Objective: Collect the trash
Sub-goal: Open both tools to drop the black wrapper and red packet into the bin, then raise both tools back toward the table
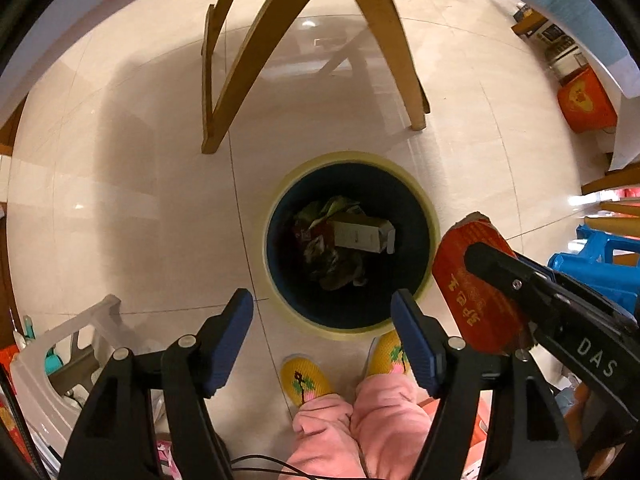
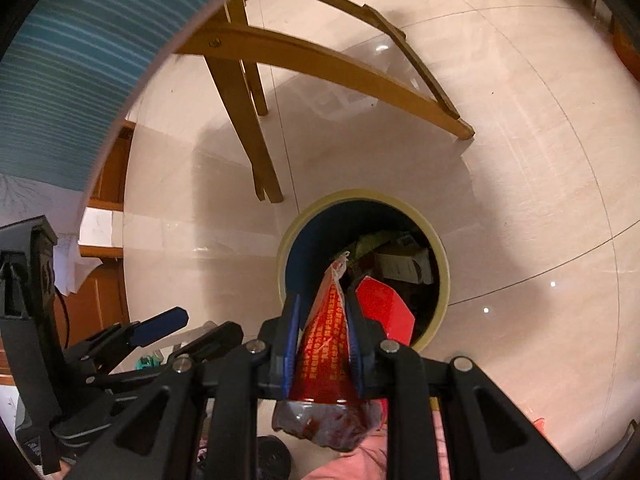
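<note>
Pink trouser legs [image 1: 360, 420] at 6 o'clock in the left wrist view, yellow slippers [image 1: 306, 380] just past them on the floor. Left gripper [image 1: 322, 338] pointing straight down, jaws spread wide, nothing between the blue pads [image 1: 230, 340]. Beyond the fingertips, a bin [image 1: 280, 208] with a pale yellow rim and dark inside, at centre, standing on cream floor tiles [image 1: 120, 160]. Inside it: a white carton [image 1: 362, 236] on crumpled wrappers [image 1: 336, 268]. At 3 o'clock, right gripper [image 1: 496, 264] clamped narrow on a red packet [image 1: 472, 280], just beside the bin rim. Wooden chair legs [image 1: 248, 60] at 12 o'clock, past the bin. Blue plastic stool [image 1: 592, 264] at 3 o'clock, orange box [image 1: 584, 104] at 2 o'clock, white stool [image 1: 48, 360] at 8 o'clock.

In the right wrist view, red packet [image 2: 326, 344] pinched between the right gripper [image 2: 324, 320] pads, dark crumpled end hanging at 6 o'clock, torn tip reaching over the bin [image 2: 440, 256] mouth. Red card [image 2: 386, 312] just beside at 4 o'clock; held or not, cannot tell. Left gripper [image 2: 160, 326] at 9 o'clock. Chair legs [image 2: 248, 128] at 12 o'clock, teal desk edge [image 2: 80, 60] at 10 o'clock.
</note>
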{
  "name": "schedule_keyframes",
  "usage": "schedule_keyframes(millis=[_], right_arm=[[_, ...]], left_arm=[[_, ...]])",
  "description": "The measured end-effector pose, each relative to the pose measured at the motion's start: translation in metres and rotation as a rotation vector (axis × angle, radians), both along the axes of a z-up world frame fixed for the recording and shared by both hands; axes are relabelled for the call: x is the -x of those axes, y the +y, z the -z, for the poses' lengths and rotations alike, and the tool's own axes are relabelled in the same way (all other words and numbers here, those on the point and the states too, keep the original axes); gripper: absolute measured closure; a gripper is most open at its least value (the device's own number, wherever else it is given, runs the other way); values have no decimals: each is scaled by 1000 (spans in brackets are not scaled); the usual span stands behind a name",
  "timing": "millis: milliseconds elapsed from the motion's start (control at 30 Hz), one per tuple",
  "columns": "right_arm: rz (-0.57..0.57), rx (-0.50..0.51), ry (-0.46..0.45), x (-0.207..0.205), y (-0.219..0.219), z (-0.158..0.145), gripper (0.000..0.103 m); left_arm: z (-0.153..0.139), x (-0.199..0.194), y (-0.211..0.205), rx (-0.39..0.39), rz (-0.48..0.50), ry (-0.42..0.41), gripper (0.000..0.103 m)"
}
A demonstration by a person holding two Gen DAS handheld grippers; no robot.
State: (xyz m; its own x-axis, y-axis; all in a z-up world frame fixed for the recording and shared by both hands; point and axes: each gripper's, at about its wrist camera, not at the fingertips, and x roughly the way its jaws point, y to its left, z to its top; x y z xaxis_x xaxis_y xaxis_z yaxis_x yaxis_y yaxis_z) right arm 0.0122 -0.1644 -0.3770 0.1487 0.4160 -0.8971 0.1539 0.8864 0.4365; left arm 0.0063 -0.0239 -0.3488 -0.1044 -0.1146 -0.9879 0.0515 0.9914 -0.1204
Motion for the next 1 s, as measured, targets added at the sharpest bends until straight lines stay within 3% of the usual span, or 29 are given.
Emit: schedule_keyframes(millis=[567,833,1000], right_arm=[[-97,55,36,-11,35,7,75],[-117,52,3,1,41,-31,75],[-114,53,-49,4,44,-80,75]], left_arm=[[-41,11,46,-38,-103,-84,33],[-94,18,57,-34,-131,-151,33],[-144,11,63,-14,-151,-209,33]])
